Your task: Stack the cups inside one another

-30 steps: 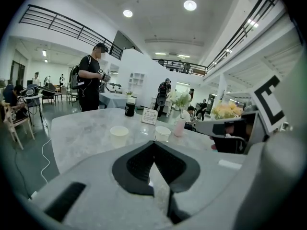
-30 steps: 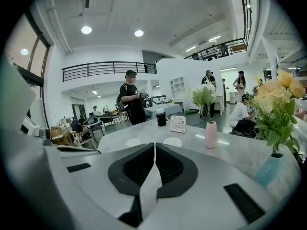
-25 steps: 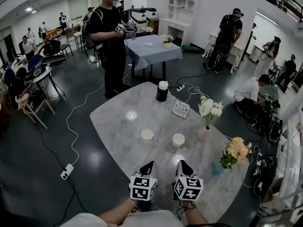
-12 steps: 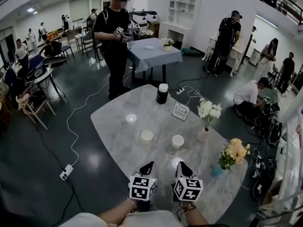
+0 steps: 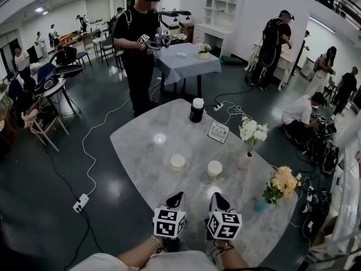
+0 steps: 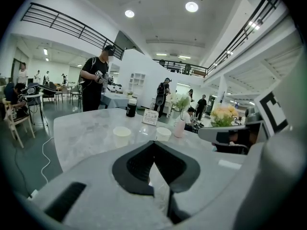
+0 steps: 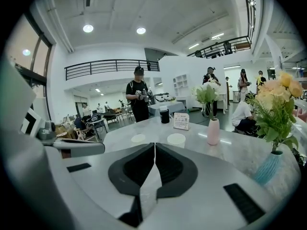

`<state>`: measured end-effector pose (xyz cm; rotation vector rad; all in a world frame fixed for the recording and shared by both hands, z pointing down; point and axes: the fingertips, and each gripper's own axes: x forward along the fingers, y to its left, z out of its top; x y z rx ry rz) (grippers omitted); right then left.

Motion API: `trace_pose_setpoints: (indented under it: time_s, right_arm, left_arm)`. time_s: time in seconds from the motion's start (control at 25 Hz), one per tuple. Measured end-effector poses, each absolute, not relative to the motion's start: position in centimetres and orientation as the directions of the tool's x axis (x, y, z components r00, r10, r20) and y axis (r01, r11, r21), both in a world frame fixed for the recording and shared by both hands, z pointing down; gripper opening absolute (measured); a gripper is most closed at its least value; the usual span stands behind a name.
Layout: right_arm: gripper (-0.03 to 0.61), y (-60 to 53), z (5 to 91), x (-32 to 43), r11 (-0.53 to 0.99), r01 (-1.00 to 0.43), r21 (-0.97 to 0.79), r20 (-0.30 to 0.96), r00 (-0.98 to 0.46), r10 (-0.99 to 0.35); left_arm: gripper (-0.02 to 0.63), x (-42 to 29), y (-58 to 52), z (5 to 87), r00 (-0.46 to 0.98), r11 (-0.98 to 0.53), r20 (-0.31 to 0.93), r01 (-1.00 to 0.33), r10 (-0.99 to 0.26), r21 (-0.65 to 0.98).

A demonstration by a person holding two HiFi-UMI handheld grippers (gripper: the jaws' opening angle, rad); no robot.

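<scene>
grey marbled tabletop (image 5: 141,145), oval, filling the middle of the head view. item one: left cup (image 5: 177,161), pale, upright, at frame centre. item two: right cup (image 5: 214,167), pale, upright, just right of centre; the two stand side by side with bare table between them, neither inside the other. item three: left gripper (image 5: 177,199), lower centre, below the cups and apart from them, jaws pressed together with nothing between. item four: right gripper (image 5: 218,199), beside it to the right, jaws likewise clenched and empty. further back on the table: dark bottle (image 5: 197,109) with a white cap, upper centre; small printed card (image 5: 218,131) to its lower right; pink vase (image 5: 245,161) of white flowers near the right edge; blue vase (image 5: 260,204) of yellow flowers at lower right. beyond the table, upper centre: a person in black (image 5: 141,44), standing beside a cloth-covered table (image 5: 186,61).
</scene>
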<state>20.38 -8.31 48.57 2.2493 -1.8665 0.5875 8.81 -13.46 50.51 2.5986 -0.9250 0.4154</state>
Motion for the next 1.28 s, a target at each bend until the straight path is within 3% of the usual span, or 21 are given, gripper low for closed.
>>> trace_pose_setpoints:
  time_s: [1.28]
  right_arm:
    - [0.014, -19.1, 54.6, 15.9, -0.019, -0.98, -0.198, 0.485, -0.081, -0.871]
  left_arm:
    - [0.006, 2.5, -20.8, 54.9, 0.566, -0.547, 0.476, -0.814, -0.673, 0.196]
